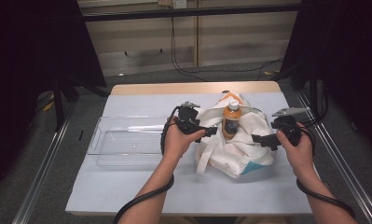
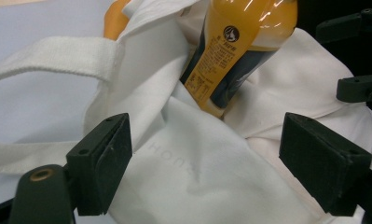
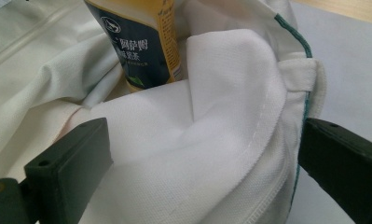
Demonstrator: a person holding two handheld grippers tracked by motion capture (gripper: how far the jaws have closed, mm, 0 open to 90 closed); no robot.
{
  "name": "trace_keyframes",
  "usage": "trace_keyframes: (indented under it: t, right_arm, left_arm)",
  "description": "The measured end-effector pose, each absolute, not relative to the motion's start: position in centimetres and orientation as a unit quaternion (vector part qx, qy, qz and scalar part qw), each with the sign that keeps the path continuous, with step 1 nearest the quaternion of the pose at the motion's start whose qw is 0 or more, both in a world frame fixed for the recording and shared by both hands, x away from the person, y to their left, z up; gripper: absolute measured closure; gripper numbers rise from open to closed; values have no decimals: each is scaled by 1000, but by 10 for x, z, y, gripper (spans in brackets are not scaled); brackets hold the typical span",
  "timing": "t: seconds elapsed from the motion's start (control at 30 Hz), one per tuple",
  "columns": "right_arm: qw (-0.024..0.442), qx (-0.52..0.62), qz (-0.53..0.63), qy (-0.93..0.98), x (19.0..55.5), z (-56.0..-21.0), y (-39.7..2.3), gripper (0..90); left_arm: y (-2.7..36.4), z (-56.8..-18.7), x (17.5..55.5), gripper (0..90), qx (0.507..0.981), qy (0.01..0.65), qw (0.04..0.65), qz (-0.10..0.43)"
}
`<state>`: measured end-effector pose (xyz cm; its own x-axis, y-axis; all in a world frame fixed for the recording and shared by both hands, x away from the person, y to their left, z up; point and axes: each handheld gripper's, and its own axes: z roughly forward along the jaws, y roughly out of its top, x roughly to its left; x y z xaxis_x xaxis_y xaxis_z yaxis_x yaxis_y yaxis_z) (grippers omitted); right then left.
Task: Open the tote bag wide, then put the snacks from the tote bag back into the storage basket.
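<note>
A white cloth tote bag (image 1: 239,151) lies crumpled in the middle of the table. An orange drink bottle (image 1: 231,120) with a white cap stands upright inside its mouth. My left gripper (image 1: 210,132) is at the bag's left side, open, its jaws spread over the cloth (image 2: 183,177) just below the bottle (image 2: 239,51). My right gripper (image 1: 260,140) is at the bag's right side, also open. Its jaws straddle a fold of the bag's rim (image 3: 211,140) without pinching it, with the bottle's dark label (image 3: 139,42) just beyond. The bag's handle (image 2: 53,58) stretches off to the left.
An empty clear plastic tray (image 1: 123,135) sits left of the bag on the pale table cover (image 1: 174,186). The wooden far edge (image 1: 193,87) of the table borders the cover. Metal rails run along the floor on both sides.
</note>
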<state>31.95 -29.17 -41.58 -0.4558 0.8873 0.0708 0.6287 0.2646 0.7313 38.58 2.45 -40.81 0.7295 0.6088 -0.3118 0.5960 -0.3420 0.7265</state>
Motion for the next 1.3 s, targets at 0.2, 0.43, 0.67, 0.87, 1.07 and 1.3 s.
trace_keyframes:
  t: [0.2, 0.43, 0.67, 0.87, 1.07, 1.3]
  right_arm:
    - [171, 490, 359, 776, 318, -418, -293, 22]
    - [169, 492, 361, 774, 316, -418, -294, 21]
    - [169, 490, 364, 773, 315, -417, -297, 20]
    - [167, 491, 364, 774, 314, -418, -299, 21]
    - [169, 493, 365, 772, 314, -417, -302, 20]
    - [170, 494, 364, 771, 311, -417, -306, 20]
  left_arm:
    - [20, -405, 388, 160, 816, 368, 447, 5]
    - [17, -401, 390, 159, 818, 364, 446, 3]
    - [12, -398, 392, 154, 819, 358, 449, -1]
    - [8, -397, 392, 149, 822, 353, 447, 3]
    - [2, -395, 393, 149, 821, 351, 451, 4]
    - [-5, -395, 396, 148, 821, 348, 453, 3]
